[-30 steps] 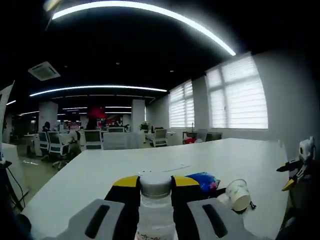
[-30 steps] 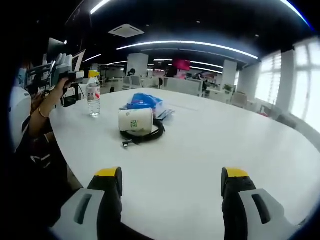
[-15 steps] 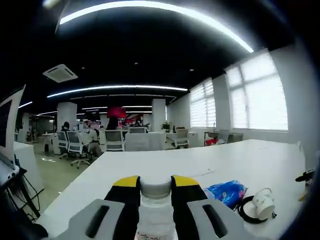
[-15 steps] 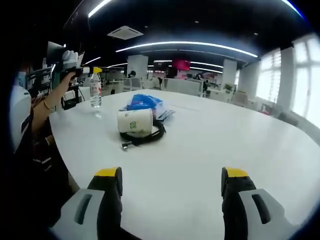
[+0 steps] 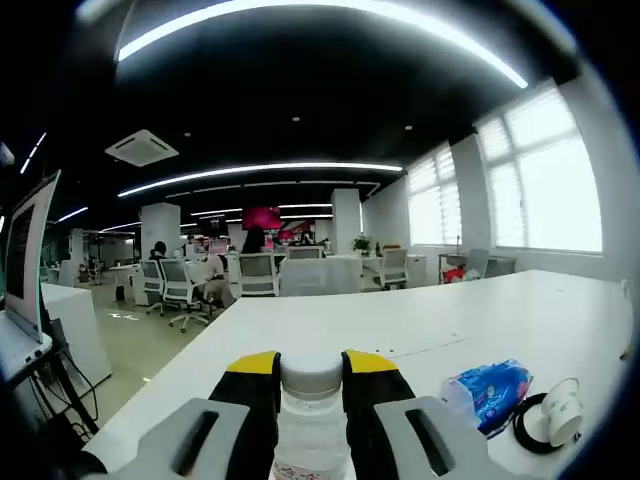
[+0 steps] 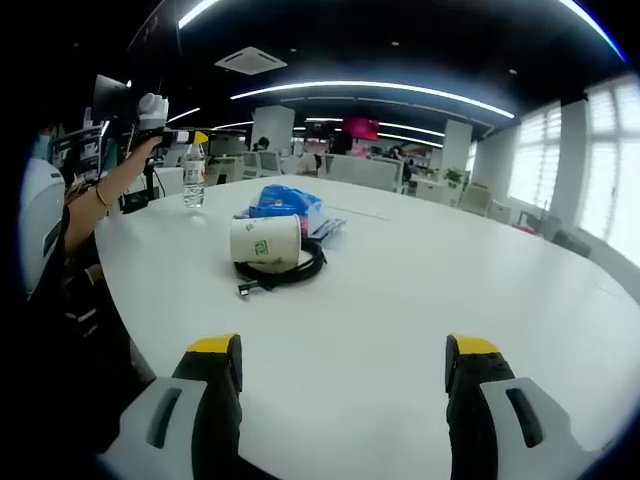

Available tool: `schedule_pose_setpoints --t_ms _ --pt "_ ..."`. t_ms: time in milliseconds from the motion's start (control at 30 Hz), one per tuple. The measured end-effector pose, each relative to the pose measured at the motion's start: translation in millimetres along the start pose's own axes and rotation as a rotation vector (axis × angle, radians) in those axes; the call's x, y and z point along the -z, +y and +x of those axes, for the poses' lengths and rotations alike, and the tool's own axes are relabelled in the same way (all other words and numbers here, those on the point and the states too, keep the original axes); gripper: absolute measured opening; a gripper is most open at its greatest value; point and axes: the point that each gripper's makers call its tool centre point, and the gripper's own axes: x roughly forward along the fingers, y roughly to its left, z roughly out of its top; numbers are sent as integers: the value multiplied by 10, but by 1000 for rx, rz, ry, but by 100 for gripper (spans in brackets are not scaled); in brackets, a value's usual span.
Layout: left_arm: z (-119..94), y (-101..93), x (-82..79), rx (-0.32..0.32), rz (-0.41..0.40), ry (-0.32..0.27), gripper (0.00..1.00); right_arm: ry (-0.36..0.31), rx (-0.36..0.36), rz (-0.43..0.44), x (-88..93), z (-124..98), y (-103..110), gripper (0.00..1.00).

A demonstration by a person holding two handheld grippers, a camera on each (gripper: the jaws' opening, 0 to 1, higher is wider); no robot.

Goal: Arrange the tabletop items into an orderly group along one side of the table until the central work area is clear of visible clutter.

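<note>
Nearest to me, the right gripper (image 6: 341, 372) hovered low over the bare white tabletop (image 6: 430, 270), its yellow-tipped jaws spread wide with nothing between them. Beyond it, toward eleven o'clock in the right gripper view, a white paper cup with a green logo (image 6: 264, 240) lay on its side on a coiled black cable (image 6: 290, 271), with a crinkled blue plastic packet (image 6: 284, 202) just behind it; I judged this cluster untouched and still sitting where it would have to be moved to one side. Farther off at about ten o'clock, near the table's edge, the left gripper (image 6: 186, 134) gripped a clear plastic water bottle with a pale cap (image 6: 193, 176) by its neck, and I couldn't tell whether its base touched the table. In the left gripper view the jaws were closed snugly on that neck, with the cluster at about four o'clock. So the tidying looked barely begun: one item was in hand and three remained.
</note>
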Motion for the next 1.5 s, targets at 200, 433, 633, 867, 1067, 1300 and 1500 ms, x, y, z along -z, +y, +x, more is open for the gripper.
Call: schedule_pose_setpoints --t_ms 200,433,633,867,1067,1300,1500 --pt "144 51 29 -45 -21 8 21 -10 0 2 -34 -29 18 82" --pt "247 17 55 -41 -61 24 21 2 -1 20 22 -34 45 82" --pt "319 -48 75 -50 -25 47 21 2 17 24 30 -61 -3 82" --pt "353 -87 70 -69 18 51 21 9 23 22 40 -56 -22 82" --pt "371 -67 81 -111 -17 104 21 6 20 21 34 -38 -24 82" --pt "349 -108 88 -151 20 106 21 2 21 25 38 -34 -43 81" --pt "304 -90 89 -186 34 105 22 -3 15 25 47 -38 -54 82"
